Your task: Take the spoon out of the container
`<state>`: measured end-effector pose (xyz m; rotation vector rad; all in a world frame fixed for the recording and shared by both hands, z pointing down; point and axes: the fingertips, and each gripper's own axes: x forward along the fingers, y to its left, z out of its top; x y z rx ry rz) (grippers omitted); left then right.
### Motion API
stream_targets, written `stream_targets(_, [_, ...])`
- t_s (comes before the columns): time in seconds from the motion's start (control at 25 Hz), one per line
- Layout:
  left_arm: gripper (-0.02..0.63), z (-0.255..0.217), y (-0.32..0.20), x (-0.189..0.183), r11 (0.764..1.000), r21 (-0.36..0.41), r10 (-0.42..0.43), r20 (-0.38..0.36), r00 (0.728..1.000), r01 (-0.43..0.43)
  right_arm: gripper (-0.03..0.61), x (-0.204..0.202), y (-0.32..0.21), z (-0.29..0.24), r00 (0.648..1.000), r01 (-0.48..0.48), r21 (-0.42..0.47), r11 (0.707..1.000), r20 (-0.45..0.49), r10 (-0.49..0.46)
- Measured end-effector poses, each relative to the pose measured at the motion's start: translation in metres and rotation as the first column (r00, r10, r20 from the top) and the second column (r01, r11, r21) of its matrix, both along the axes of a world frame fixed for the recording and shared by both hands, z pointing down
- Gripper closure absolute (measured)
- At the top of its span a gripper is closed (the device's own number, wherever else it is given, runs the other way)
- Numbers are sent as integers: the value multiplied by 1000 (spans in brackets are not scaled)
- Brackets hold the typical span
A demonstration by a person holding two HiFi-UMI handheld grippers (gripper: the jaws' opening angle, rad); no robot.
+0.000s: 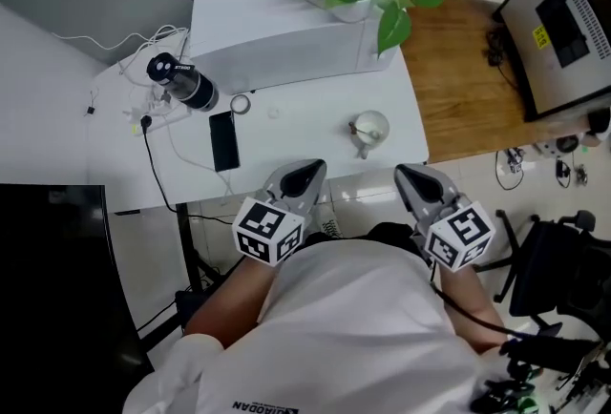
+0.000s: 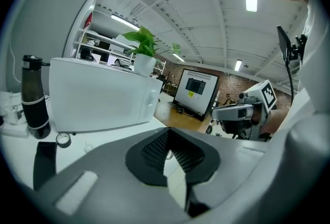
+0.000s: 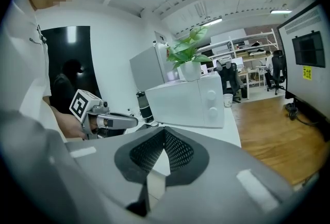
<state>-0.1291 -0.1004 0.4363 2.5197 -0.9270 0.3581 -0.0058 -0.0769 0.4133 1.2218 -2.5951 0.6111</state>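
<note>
The left gripper (image 2: 167, 136) and the right gripper (image 3: 164, 138) each have their jaws pressed together on nothing, and both hang side by side at the near edge of the white table (image 1: 305, 121). Just beyond and between them stands the small white container (image 1: 372, 126) with the spoon (image 1: 361, 137) resting in it. A black phone (image 1: 224, 140) lies to its left, and the microwave (image 1: 277, 35) is behind.

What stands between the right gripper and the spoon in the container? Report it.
Nothing visible. Only bare table lies between the right gripper and the container holding the spoon. The phone lies off to the left, away from that path.
</note>
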Motion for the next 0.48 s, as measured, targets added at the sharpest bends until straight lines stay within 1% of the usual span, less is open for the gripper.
stream_targets(0.28, [609,5,-13,8,1000,-10,0,-21,1000,0,571,0,-10,6,1000,13,-19,1000,-19,-13])
stream_targets(0.48, [609,9,-22,11,997,-23,-69,-27,997,69,572,5,-19,6,997,73,-27,997,-34,-74])
